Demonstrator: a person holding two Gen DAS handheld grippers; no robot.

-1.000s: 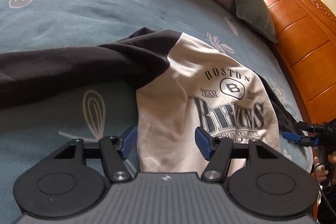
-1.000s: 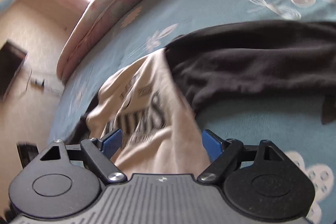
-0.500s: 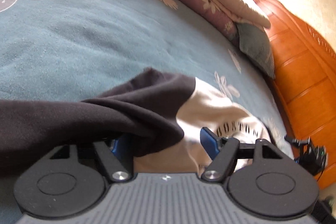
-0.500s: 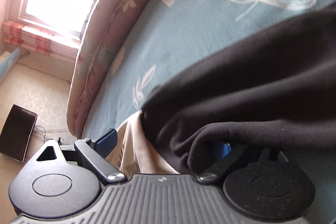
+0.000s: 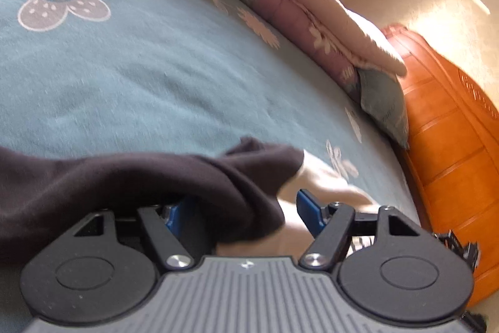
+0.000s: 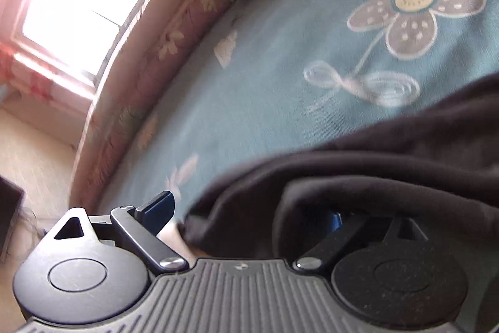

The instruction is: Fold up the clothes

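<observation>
The shirt (image 5: 140,177) lies on the bed (image 5: 156,77), on a blue cover with flowers. It has dark sleeves and a pale body.

In the left wrist view, the left tongs (image 5: 241,208) are wide open. They opened more a moment ago, then stopped. The dark sleeve comes in from 9 o'clock and drapes over the blue finger (image 5: 173,213) on that side. The pale part of the shirt sits between the two fingers. The fingers do not squeeze it.

In the right wrist view, the right tongs (image 6: 249,213) are wide open too, and they also opened more just before. The dark sleeve (image 6: 374,170) comes in from 3 o'clock and covers most of the finger on that side. A little pale cloth shows low between the fingers. Nothing is pinched.

A pink quilt (image 5: 296,14) lies along the far edge of the bed. A wooden bed end (image 5: 452,145) is at 3 o'clock in the left wrist view.
</observation>
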